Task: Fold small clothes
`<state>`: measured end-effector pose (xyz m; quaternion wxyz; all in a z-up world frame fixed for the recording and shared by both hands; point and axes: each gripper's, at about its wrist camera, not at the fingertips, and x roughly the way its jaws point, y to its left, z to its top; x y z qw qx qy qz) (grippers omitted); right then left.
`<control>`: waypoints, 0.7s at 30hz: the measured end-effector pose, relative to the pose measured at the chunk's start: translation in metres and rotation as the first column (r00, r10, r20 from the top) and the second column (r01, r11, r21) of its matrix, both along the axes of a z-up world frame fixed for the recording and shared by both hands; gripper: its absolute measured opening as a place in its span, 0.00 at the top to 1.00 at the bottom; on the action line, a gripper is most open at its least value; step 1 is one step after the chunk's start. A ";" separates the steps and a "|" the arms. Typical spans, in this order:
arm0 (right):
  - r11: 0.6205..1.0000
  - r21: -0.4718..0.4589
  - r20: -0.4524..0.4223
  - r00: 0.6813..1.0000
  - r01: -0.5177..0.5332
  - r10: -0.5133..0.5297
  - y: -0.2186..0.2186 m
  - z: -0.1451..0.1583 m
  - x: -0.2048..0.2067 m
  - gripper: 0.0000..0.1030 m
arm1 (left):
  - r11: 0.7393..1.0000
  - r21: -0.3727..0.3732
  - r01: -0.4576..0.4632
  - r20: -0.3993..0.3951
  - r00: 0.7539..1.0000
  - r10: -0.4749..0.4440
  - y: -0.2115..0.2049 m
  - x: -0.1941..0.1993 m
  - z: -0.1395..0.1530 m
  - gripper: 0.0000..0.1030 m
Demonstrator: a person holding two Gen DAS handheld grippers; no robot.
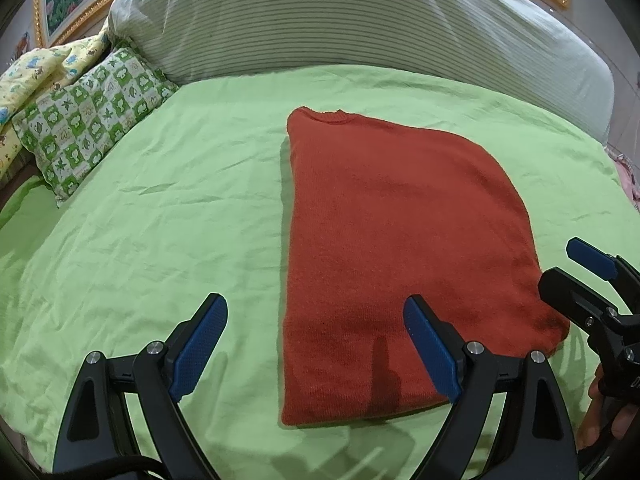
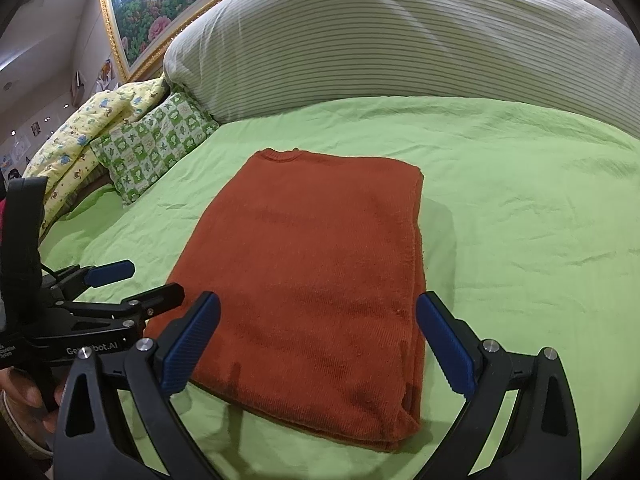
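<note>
Sweater [image 1: 392, 248] flat on bed, betw. both open tools, untouched.

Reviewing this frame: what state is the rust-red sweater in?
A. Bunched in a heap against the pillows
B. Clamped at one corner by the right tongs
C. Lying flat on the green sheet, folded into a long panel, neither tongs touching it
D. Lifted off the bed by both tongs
C: the sweater lies flat on the green sheet, with the left tongs and right tongs both open and empty.

The gold-framed flower painting [image 2: 148, 12] is cut off by the top edge. The yellow cartoon-print quilt [image 1: 36, 68] runs off the left edge. Small wall pictures [image 2: 24, 140] are too tiny to make out.
</note>
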<state>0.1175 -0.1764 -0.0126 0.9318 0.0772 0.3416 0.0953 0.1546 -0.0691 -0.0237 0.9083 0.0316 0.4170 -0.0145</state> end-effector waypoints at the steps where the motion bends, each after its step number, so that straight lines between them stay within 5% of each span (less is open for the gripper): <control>1: 1.000 -0.002 0.000 1.000 0.000 0.000 0.000 0.000 0.000 0.05 | 1.000 0.003 -0.003 0.001 1.000 0.003 0.000 0.001 0.000 0.12; 21: 1.000 0.018 -0.008 1.000 0.006 -0.006 -0.003 -0.002 0.000 0.05 | 1.000 0.004 -0.002 0.001 1.000 0.002 -0.001 0.002 0.001 0.12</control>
